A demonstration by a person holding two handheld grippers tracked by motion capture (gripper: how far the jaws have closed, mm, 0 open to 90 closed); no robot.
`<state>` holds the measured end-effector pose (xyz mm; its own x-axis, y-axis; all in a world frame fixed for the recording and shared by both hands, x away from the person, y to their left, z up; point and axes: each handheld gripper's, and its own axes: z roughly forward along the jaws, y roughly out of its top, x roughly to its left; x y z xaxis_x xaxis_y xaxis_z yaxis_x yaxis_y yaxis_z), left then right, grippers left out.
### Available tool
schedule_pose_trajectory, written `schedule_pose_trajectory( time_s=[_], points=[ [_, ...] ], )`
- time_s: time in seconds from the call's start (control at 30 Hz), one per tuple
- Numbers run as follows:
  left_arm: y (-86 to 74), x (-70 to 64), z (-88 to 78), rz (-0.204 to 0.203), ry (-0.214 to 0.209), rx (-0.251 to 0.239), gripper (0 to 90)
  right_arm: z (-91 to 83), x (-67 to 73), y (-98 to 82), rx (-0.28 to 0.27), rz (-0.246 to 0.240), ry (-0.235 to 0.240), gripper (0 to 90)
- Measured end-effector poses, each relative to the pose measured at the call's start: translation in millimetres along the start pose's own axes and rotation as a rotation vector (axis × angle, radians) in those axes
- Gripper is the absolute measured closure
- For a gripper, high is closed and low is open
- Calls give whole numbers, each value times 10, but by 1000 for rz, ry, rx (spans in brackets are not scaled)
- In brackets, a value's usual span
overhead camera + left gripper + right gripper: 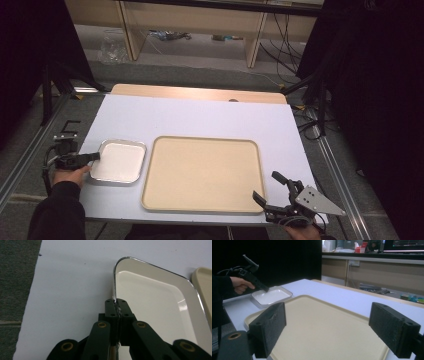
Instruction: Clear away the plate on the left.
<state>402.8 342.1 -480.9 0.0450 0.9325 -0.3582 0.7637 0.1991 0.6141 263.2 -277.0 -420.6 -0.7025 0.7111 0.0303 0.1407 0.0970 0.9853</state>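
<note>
Left hand-held gripper (117, 305), lower centre of its own view: jaws pinching the left rim of the small white rectangular metal tray (155, 300). Tray lies flat on the white bench (200, 115), left of centre in the high view, just beside the large beige rectangular tray (202, 172). Right hand-held gripper (270, 190), lower right of the high view: jaws spread, nothing between them.

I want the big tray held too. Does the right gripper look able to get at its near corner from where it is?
Probably yes. The right gripper is open, holding nothing, right by the beige tray's near right corner, with nothing between them. The left gripper is clamped on the small white tray's rim.
</note>
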Motion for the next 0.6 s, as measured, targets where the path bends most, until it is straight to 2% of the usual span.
schedule_pose_trajectory(
  time_s=[0.03, 0.2, 0.23, 0.3, 0.37, 0.4, 0.5, 0.6],
  points=[
    [5, -7, -6, -7, 10, -5, 884, -1, 4, 0, 0, 6, -2, 152],
    [5, 10, -38, -21, -6, -31, 884, 5, 7, -2, -9, 10, -5, 152],
    [6, 17, -55, -41, -36, -63, 884, 4, 7, -2, -7, 9, -5, 152],
    [17, 8, -81, -52, -43, -87, 884, 7, 7, -2, -9, 10, -4, 152],
    [28, -1, -102, -50, -63, -90, 884, -2, 4, 0, 0, 6, -1, 152],
    [25, -15, -95, -55, -78, -112, 884, 5, 7, -2, -8, 10, -5, 152],
    [38, -49, -113, -47, -87, -94, 884, 1, 6, -2, -7, 10, -2, 152],
    [51, -131, -136, -33, -107, -103, 885, 1, 6, -1, -7, 9, -3, 152]
  ],
)
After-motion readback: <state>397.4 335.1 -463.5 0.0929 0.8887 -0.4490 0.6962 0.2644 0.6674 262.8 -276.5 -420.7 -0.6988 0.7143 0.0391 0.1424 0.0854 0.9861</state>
